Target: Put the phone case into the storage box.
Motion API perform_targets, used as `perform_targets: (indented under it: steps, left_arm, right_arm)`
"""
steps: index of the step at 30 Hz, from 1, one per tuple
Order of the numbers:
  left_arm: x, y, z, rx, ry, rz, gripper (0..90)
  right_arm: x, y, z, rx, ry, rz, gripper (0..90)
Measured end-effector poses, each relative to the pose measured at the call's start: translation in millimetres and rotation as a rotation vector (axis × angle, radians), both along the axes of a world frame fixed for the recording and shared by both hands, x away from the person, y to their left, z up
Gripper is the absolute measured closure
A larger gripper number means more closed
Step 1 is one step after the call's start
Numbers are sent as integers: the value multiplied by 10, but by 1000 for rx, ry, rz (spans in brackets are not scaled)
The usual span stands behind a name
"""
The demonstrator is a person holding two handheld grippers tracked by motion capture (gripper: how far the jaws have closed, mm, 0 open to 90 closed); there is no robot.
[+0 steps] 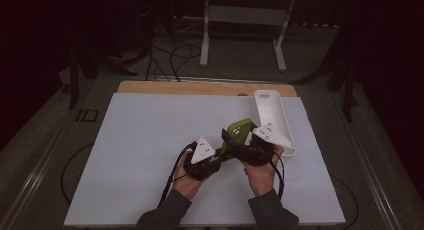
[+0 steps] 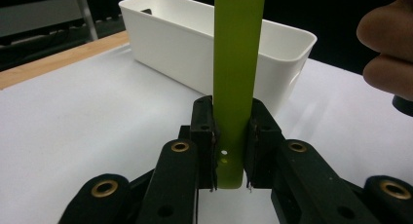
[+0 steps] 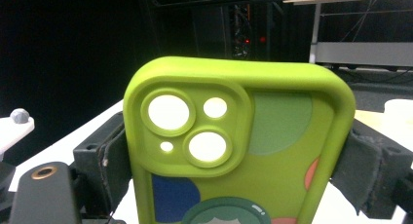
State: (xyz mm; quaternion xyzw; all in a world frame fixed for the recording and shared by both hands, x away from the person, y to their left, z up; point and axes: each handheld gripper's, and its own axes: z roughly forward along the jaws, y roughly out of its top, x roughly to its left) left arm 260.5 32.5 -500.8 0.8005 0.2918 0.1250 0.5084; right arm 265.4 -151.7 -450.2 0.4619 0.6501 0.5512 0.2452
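White desk (image 1: 140, 155) surface: both tools clamp the green phone case (image 1: 239, 131), left tool (image 2: 233, 151) edgewise, right tool (image 3: 238, 156) across its width; light, soft, flexible—grip edges.

the high view is dim, and the room beyond the table (image 1: 150, 140) falls off to near black, with dark corners at left and right. the white sheet reflects a soft, even light without hard shadows. the left gripper view is brighter and fairly sharp on the green phone case (image 2: 236, 87); the hand at its right edge is blurred. in the right gripper view the case is crisp, its camera holes glowing white, the far background dark.
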Motion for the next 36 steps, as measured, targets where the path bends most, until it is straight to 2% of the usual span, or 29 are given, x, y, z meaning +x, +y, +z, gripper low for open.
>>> perform_targets:
  steps: [13,16,17,19,21,22,25,26,27,28,30,32,36]
  left_arm:
    - [18,7,-8,-4,14,-14,770]
    - [33,20,-10,-17,29,-27,756]
    - [34,22,-11,-17,31,-27,706]
    - [38,27,-12,-22,40,-32,687]
    - [39,28,-13,-19,41,-31,595]
    - [42,30,-14,-18,46,-32,595]
    - [43,34,-19,-20,50,-21,489]
    - [44,37,-18,-22,53,-21,427]
    - [44,39,-16,-19,49,-15,427]
    - [49,45,-13,-18,51,-9,368]
    - [54,51,-15,-13,55,-6,342]
    - [55,58,-18,-12,55,5,275]
    - [58,79,-16,-6,57,8,224]
  right_arm:
    - [-2,11,9,-11,8,-2,150]
    - [1,12,11,-10,9,-2,151]
    - [1,9,11,-10,11,-2,152]
    - [2,8,11,-9,12,-1,152]
    - [4,8,12,-9,12,0,152]
    - [4,8,12,-9,12,0,152]
    - [4,8,13,-9,14,2,152]
    - [5,6,15,-10,15,1,152]
    - [5,6,15,-10,15,1,152]
    - [6,4,16,-11,16,0,153]
    - [7,1,16,-12,16,-1,152]
    - [9,-2,19,-11,17,-1,153]
    - [11,-2,22,-10,18,-2,153]
